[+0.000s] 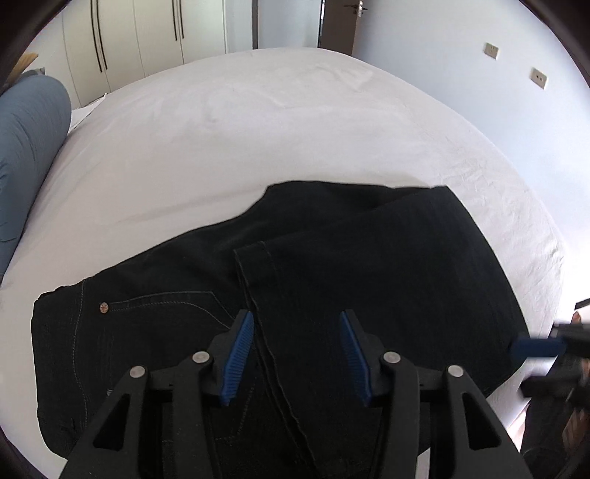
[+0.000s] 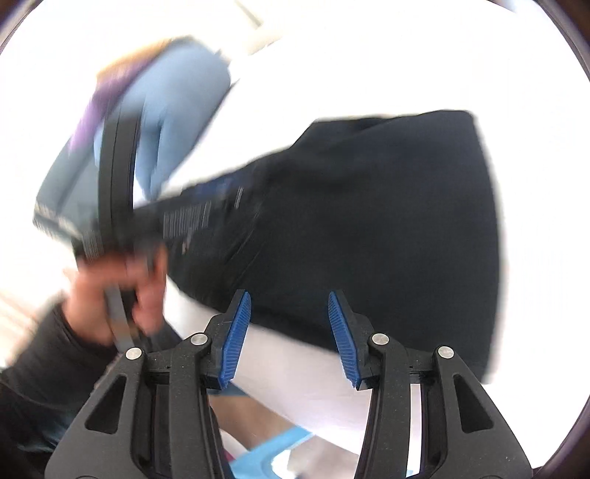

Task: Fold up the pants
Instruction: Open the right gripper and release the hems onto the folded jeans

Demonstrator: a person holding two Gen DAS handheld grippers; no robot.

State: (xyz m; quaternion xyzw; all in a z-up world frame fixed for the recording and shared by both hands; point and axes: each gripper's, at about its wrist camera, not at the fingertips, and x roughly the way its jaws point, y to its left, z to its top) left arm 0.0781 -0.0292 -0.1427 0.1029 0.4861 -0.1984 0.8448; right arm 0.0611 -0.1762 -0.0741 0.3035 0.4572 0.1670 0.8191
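Note:
Black pants (image 1: 332, 265) lie folded on the white bed (image 1: 258, 129), waistband and rivet at the left, a leg hem laid back over the middle. My left gripper (image 1: 297, 320) is open and empty, just above the pants near the hem. My right gripper (image 2: 289, 300) is open and empty, at the bed's near edge beside the pants (image 2: 368, 221); that view is blurred. The right gripper also shows in the left wrist view (image 1: 542, 348) at the pants' right edge. The left gripper and the hand holding it show blurred in the right wrist view (image 2: 118, 221).
A blue pillow (image 1: 25, 154) lies at the bed's left side, also in the right wrist view (image 2: 173, 110). White wardrobes (image 1: 147, 33) and a door (image 1: 335, 25) stand beyond the bed. A wall with sockets (image 1: 490, 51) runs on the right.

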